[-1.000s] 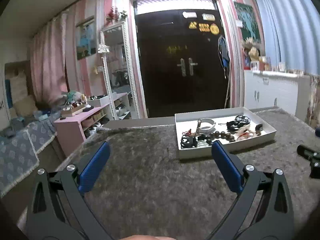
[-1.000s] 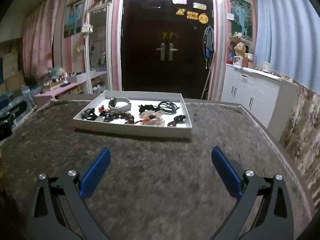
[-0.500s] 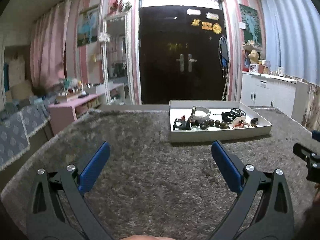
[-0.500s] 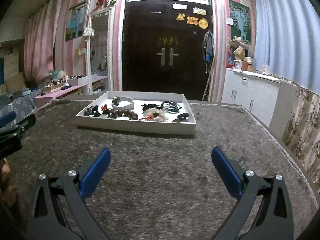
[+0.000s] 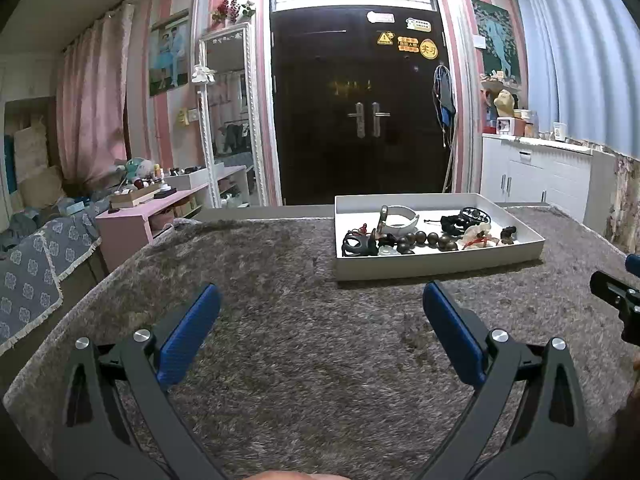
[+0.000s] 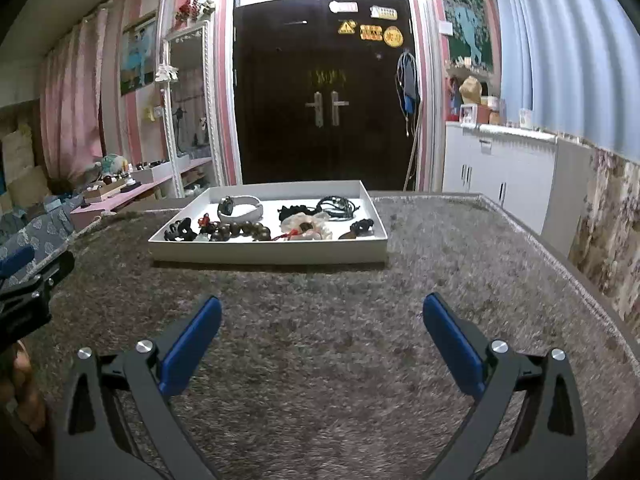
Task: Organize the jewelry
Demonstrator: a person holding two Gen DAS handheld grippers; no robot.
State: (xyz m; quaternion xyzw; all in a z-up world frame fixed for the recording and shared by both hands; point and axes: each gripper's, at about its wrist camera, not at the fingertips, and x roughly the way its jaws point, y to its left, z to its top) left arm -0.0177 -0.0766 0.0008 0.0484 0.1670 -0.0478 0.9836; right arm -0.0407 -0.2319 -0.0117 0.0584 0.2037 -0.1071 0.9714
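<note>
The white tray (image 6: 272, 254) of jewelry sat on the grey shag cloth (image 6: 320, 340) at the far side, well ahead of both grippers; inside lay a white bangle (image 6: 245, 209), dark wooden beads (image 6: 240, 231) and black cords (image 6: 338, 205). The left gripper (image 5: 320, 312) and the right gripper (image 6: 320, 320) both hovered over bare cloth, blue pads spread wide and empty, touching nothing. Yellow stickers (image 6: 374, 33) on the dark door (image 6: 324, 92) beyond carried writing too small to read.

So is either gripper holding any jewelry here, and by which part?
Nothing is held. The left gripper and right gripper are both open, over the rug, short of the tray.
</note>
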